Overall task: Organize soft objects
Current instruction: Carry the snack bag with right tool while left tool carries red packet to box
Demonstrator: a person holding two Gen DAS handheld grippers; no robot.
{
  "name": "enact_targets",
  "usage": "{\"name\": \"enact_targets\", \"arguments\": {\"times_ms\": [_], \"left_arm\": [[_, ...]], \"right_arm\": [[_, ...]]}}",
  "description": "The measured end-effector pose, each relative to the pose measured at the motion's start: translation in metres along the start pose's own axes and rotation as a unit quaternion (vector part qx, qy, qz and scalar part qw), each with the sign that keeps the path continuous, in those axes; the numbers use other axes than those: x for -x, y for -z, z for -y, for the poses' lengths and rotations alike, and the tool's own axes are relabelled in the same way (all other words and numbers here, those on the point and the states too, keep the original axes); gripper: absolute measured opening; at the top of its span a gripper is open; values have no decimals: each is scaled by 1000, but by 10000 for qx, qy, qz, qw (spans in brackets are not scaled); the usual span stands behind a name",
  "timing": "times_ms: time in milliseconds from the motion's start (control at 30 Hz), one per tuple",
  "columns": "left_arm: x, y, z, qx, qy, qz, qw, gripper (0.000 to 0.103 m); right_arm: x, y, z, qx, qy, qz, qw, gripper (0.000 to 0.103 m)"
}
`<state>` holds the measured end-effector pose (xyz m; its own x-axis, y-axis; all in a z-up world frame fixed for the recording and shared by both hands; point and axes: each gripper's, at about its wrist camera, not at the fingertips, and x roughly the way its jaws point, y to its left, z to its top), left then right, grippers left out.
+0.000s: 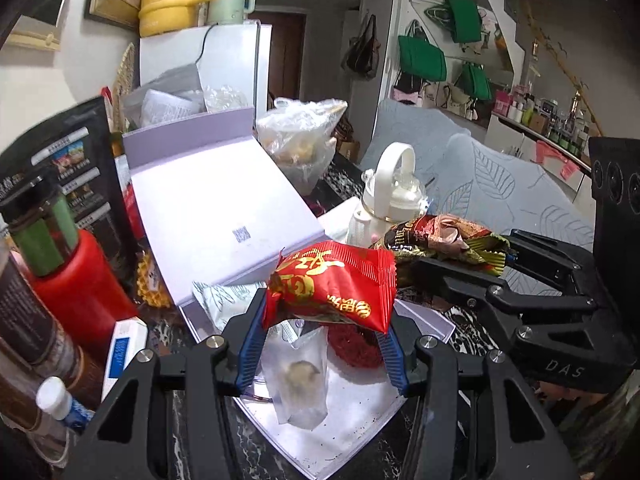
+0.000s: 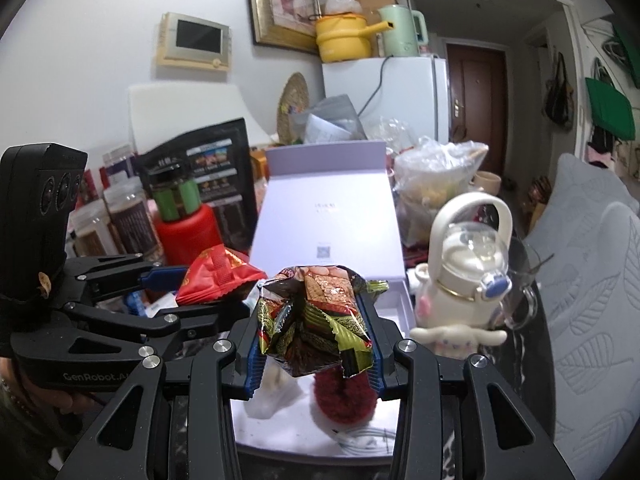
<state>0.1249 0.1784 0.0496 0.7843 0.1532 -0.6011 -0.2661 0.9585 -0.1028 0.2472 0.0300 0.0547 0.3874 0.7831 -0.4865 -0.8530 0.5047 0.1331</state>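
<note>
Two claws grip: left claw (image 1: pixel 326 316) clamps red packet (image 1: pixel 336 284) lying crosswise, right claw (image 2: pixel 314 336) crumpled wrapper (image 2: pixel 316 316).

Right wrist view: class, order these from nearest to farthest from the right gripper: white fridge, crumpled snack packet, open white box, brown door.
1. Crumpled snack packet, held in the right gripper.
2. Open white box, just behind.
3. White fridge, further back.
4. Brown door, farthest, right.
</note>
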Motion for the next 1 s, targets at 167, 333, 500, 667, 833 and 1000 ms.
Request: {"name": "enact_targets", "arguments": {"times_ms": [167, 333, 500, 667, 833, 1000], "left_arm": [[-16, 8, 0, 62, 102, -235, 9997, 51], [-28, 18, 0, 82, 121, -433, 9990, 51], [-41, 25, -1, 100, 144, -637, 9978, 51], [-51, 35, -2, 110, 133, -814, 9965, 51], [-61, 46, -3, 150, 123, -988, 9949, 51], [-68, 53, -5, 205, 37, -1149, 9932, 51]], "right_arm": [[-11, 9, 4, 6, 35, -218, 9998, 40], [-20, 17, 7, -12, 81, -411, 9991, 40], [-26, 25, 10, -38, 97, -557, 9984, 40], [-34, 35, 12, -120, 71, -748, 9971, 40], [-42, 44, 12, -150, 64, -905, 9958, 40], [-47, 49, 14, -174, 80, -987, 9949, 40]]}}
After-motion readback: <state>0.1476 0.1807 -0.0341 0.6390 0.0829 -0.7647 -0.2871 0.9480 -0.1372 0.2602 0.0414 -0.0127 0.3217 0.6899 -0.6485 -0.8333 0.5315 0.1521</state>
